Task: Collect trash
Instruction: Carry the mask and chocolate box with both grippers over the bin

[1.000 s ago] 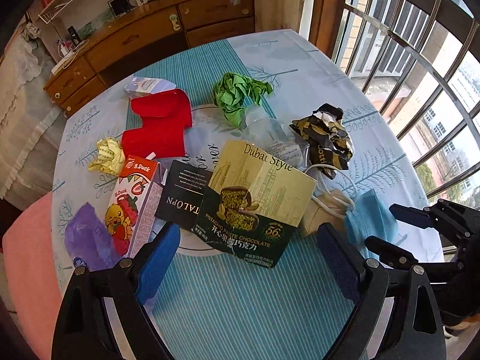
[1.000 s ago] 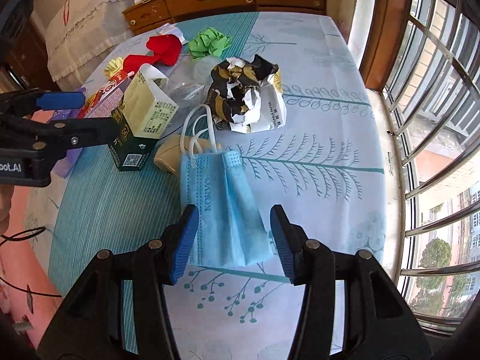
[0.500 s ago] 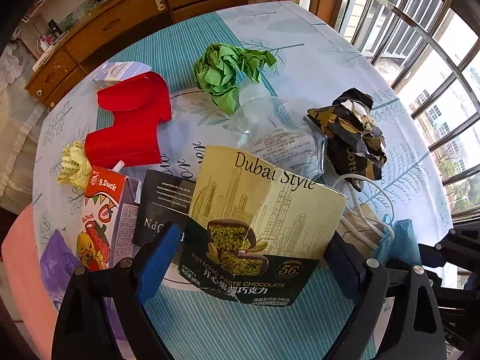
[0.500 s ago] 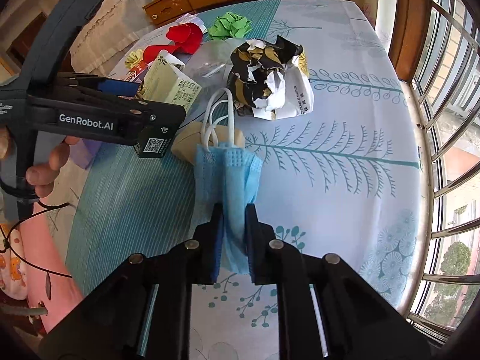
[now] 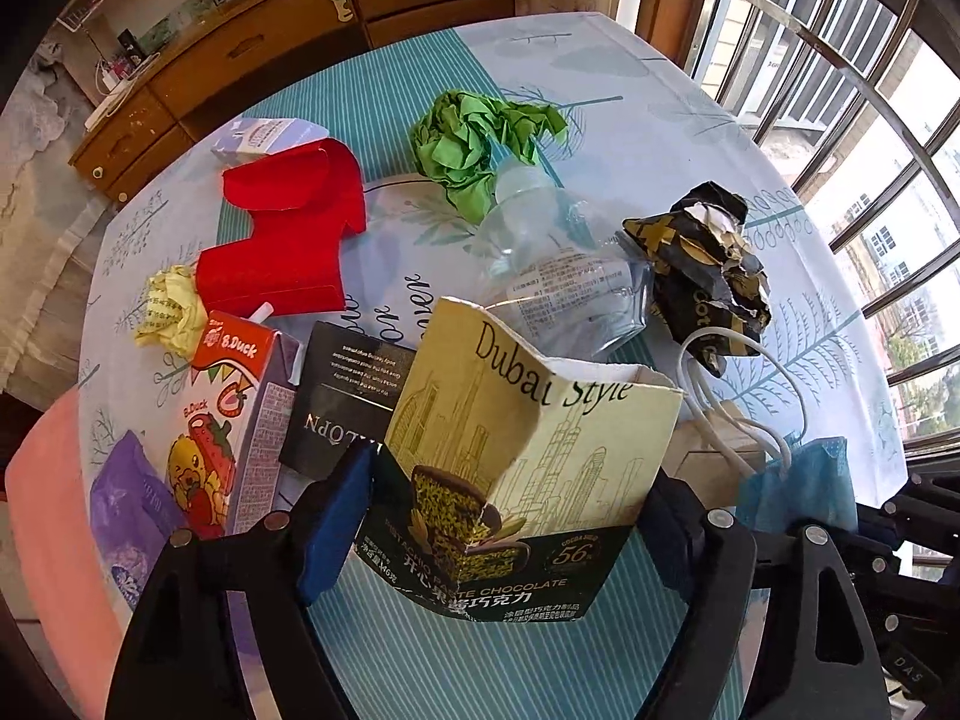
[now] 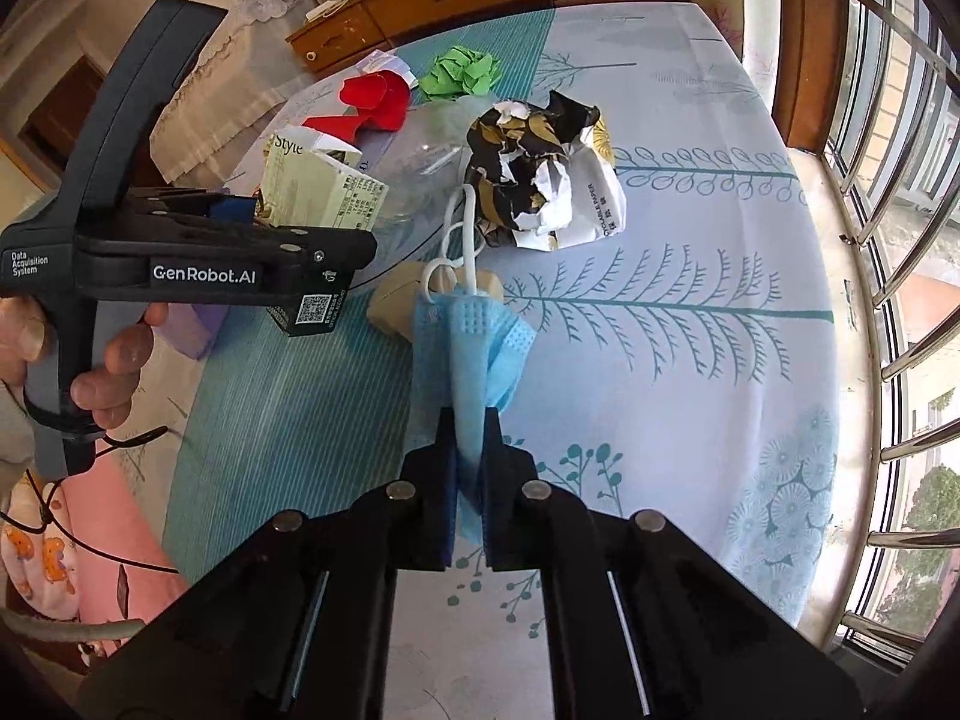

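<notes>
- We see our right gripper [image 6: 469, 420] pinching the blue face mask [image 6: 474, 348], its jaws pressed tight on the bunched lower end.
- The mask is pleated, folded on itself, its white ear loops [image 6: 459, 240] trailing toward the middle of the table [image 6: 690, 360]; it lies near the table's window-side edge, over a small tan box [image 6: 393, 300].
- Our left gripper [image 5: 510, 516] has just been closing on the chocolate box [image 5: 528, 450]; both pads touch its sides and the front panel is buckled inward.
- The box is cream and dark green, open at the top; we cannot tell what is inside.
- Beside it stand a juice carton [image 5: 231, 420] and a black card [image 5: 348, 396], toward the near edge.
- Further in lie a crushed clear bottle [image 5: 564, 276], green crumpled paper [image 5: 480, 144], a black-and-gold wrapper [image 5: 708, 264], a red cardboard piece [image 5: 288, 234] and a yellow paper ball [image 5: 171, 312].
</notes>
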Action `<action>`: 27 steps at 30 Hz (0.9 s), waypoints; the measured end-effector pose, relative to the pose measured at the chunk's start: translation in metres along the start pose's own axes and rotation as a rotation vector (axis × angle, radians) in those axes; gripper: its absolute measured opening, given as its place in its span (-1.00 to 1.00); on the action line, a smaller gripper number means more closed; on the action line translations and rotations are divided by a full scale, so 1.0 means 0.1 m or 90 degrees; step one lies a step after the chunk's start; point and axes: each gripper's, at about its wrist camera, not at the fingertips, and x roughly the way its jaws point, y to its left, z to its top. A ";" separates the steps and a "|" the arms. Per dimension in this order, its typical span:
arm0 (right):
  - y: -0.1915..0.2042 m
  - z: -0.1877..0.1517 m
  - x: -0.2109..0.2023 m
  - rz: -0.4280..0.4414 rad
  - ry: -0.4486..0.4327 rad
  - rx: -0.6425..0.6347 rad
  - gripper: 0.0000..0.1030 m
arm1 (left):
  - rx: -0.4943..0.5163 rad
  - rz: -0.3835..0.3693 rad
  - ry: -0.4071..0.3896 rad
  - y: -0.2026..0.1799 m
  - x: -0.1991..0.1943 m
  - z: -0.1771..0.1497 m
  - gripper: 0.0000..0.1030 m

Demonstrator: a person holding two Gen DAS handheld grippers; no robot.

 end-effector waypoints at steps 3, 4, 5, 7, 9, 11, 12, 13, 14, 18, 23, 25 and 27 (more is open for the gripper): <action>0.07 -0.02 -0.13 -0.001 -0.013 0.000 -0.93 | -0.008 0.000 -0.017 0.01 -0.20 -0.08 0.57; 0.10 -0.02 -0.17 -0.002 -0.017 0.001 -0.93 | -0.013 -0.001 -0.020 0.01 -0.26 -0.12 0.57; 0.13 -0.03 -0.23 -0.002 -0.022 0.003 -0.93 | -0.016 -0.003 -0.023 0.02 -0.33 -0.15 0.57; 0.21 -0.07 -0.35 -0.002 -0.032 0.003 -0.93 | -0.023 -0.010 -0.033 0.04 -0.49 -0.25 0.57; 0.32 -0.11 -0.47 -0.006 -0.044 0.002 -0.93 | -0.026 -0.017 -0.045 0.09 -0.70 -0.38 0.57; 0.45 -0.19 -0.61 -0.013 -0.060 0.002 -0.93 | -0.027 -0.025 -0.059 0.14 -0.89 -0.53 0.57; 0.53 -0.23 -0.68 -0.016 -0.067 0.002 -0.93 | -0.029 -0.029 -0.068 0.16 -1.01 -0.63 0.57; 0.61 -0.28 -0.75 -0.020 -0.076 0.005 -0.93 | -0.030 -0.033 -0.075 0.18 -1.11 -0.72 0.57; 0.71 -0.33 -0.81 -0.025 -0.084 0.009 -0.93 | -0.031 -0.038 -0.080 0.20 -1.21 -0.81 0.57; 1.16 -0.60 -1.09 -0.039 -0.118 0.029 -0.93 | -0.026 -0.053 -0.108 0.31 -1.66 -1.28 0.57; 1.82 -1.01 -1.39 -0.048 -0.147 0.043 -0.93 | -0.021 -0.072 -0.133 0.51 -2.17 -2.03 0.57; 2.09 -1.18 -1.47 -0.055 -0.154 0.036 -0.93 | -0.022 -0.082 -0.135 0.59 -2.30 -2.35 0.57; 2.34 -1.36 -1.55 -0.059 -0.161 0.033 -0.93 | -0.022 -0.093 -0.136 0.67 -2.40 -2.65 0.57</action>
